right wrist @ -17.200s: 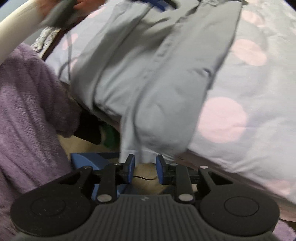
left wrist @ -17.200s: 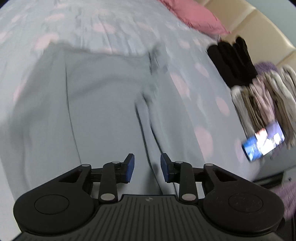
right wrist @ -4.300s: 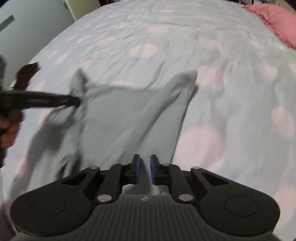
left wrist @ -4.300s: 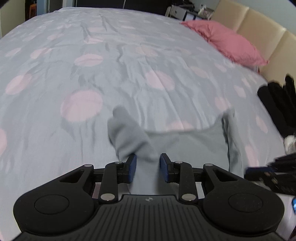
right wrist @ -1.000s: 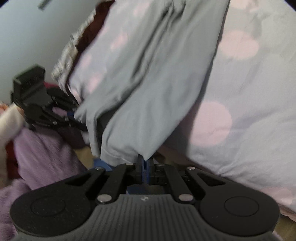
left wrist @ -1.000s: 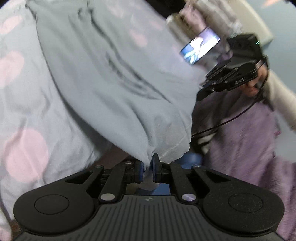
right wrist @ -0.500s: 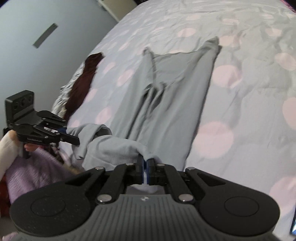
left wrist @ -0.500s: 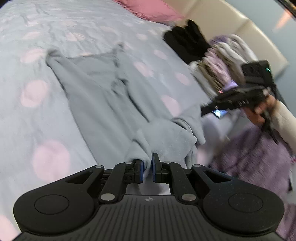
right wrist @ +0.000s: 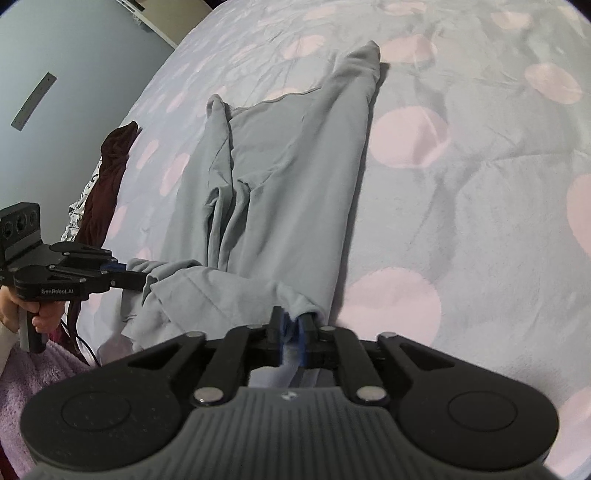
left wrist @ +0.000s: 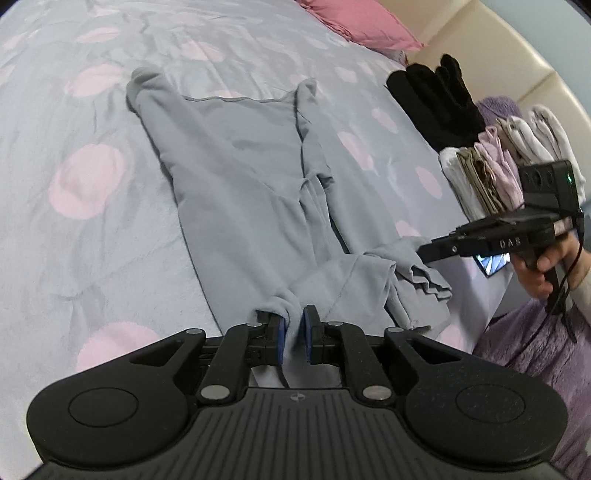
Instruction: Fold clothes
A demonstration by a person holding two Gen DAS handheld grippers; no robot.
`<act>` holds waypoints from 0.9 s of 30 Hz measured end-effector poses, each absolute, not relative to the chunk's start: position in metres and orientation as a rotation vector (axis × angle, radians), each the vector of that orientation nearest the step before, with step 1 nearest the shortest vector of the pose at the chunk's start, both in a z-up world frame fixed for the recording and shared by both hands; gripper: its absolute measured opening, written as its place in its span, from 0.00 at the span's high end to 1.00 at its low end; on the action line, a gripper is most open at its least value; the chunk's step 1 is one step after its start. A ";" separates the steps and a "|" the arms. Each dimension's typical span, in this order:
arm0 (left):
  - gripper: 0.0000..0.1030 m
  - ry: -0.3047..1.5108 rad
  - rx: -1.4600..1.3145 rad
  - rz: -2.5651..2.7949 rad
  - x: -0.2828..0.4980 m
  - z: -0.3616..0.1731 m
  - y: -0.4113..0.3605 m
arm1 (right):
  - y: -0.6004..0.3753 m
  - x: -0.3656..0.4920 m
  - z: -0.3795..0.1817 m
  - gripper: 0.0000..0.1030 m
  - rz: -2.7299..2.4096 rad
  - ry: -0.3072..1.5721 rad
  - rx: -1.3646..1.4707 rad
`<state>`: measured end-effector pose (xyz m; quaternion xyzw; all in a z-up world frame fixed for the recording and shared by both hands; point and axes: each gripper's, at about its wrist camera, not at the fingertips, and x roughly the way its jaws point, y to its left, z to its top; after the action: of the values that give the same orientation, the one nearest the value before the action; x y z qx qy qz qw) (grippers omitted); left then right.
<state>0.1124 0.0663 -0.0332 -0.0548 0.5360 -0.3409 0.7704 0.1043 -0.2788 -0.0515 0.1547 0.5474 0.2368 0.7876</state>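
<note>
Grey fabric, a pair of soft trousers [left wrist: 236, 192], is laid lengthwise on the bed [left wrist: 92, 236], whose cover is pale blue-grey with pink dots. The waistband lies at the far end and the leg ends are gathered at the near edge of the bed, next to both grippers.

White lettering reading "GenRobot.AI" is printed on the side of the left gripper [right wrist: 129, 278] as seen from the right wrist view. On the right gripper [left wrist: 424, 253], seen from the left wrist view, the letters "DAS" can be read.

In the left wrist view, a bunched cuff of the trousers is pinched between the blue pads [left wrist: 280, 334] of the left gripper, which are nearly closed with only the cloth between them. In the right wrist view, the other leg end is clamped in the same way between the blue pads [right wrist: 302, 341] of the right gripper, drawn almost together. The two held ends lie close to each other, with folded slack between them.

A pink pillow [left wrist: 362, 24], black clothing [left wrist: 436, 103] and a row of folded garments [left wrist: 495, 166] are seen along the bed's right side. A dark red garment [right wrist: 107, 173] lies at the left edge. A lit screen [left wrist: 493, 262] is partly hidden behind the right gripper.
</note>
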 end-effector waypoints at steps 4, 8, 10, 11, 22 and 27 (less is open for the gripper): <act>0.78 1.122 -0.106 -0.694 0.107 -0.022 0.067 | -0.280 0.093 -0.036 0.58 0.473 1.129 0.311; 0.74 1.030 -0.042 -0.671 0.084 -0.004 0.065 | -0.274 0.075 -0.018 0.56 0.454 1.056 0.239; 0.74 0.988 -0.030 -0.657 0.074 0.005 0.067 | -0.271 0.064 -0.011 0.55 0.447 1.024 0.205; 0.74 0.971 -0.030 -0.651 0.068 0.008 0.068 | -0.271 0.059 -0.009 0.55 0.443 1.015 0.190; 0.74 0.908 0.057 -0.663 -0.007 0.006 0.042 | -0.232 -0.006 -0.007 0.55 0.465 0.917 0.012; 0.74 0.975 0.108 -0.651 -0.018 -0.017 0.022 | -0.210 -0.018 -0.019 0.67 0.499 0.952 -0.012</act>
<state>-0.0179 0.0224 -0.0172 0.0509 0.4600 -0.3071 0.8316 -0.0180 -0.2105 -0.0192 -0.0058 0.4536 0.2378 0.8589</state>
